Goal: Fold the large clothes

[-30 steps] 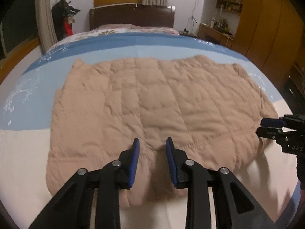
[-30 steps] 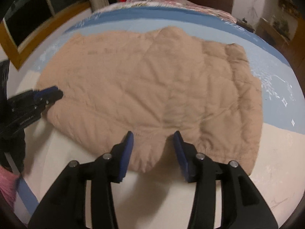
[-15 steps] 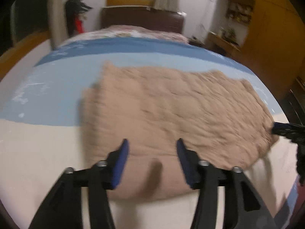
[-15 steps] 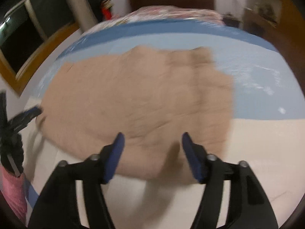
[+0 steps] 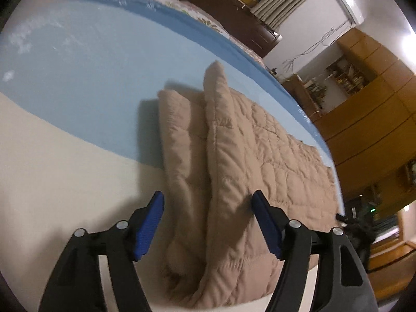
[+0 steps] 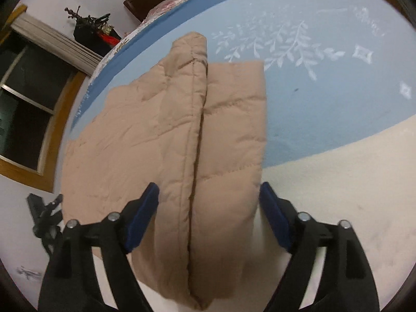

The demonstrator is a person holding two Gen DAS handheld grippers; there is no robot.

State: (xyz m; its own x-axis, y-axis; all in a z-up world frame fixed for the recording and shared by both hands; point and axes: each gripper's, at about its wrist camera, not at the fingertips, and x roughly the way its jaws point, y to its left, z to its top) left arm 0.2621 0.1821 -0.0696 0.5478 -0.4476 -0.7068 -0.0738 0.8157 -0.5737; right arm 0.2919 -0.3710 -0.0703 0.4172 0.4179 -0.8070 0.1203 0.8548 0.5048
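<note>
A tan quilted padded garment lies flat on the bed. In the left wrist view I look along its left end, where two padded layers stack. My left gripper is open wide, its blue pads straddling that end just above the fabric. In the right wrist view the same garment shows its right end with a seam down the middle. My right gripper is open too, fingers on either side of that end. The left gripper appears small at the far left edge.
The bed cover is light blue with a cream band toward the near side. A dark headboard and wooden wardrobes stand beyond. A window with a wooden frame is at the left.
Both grippers have swung outward from the garment's near hem to its two ends and dropped lower. Their jaws have spread wider.
</note>
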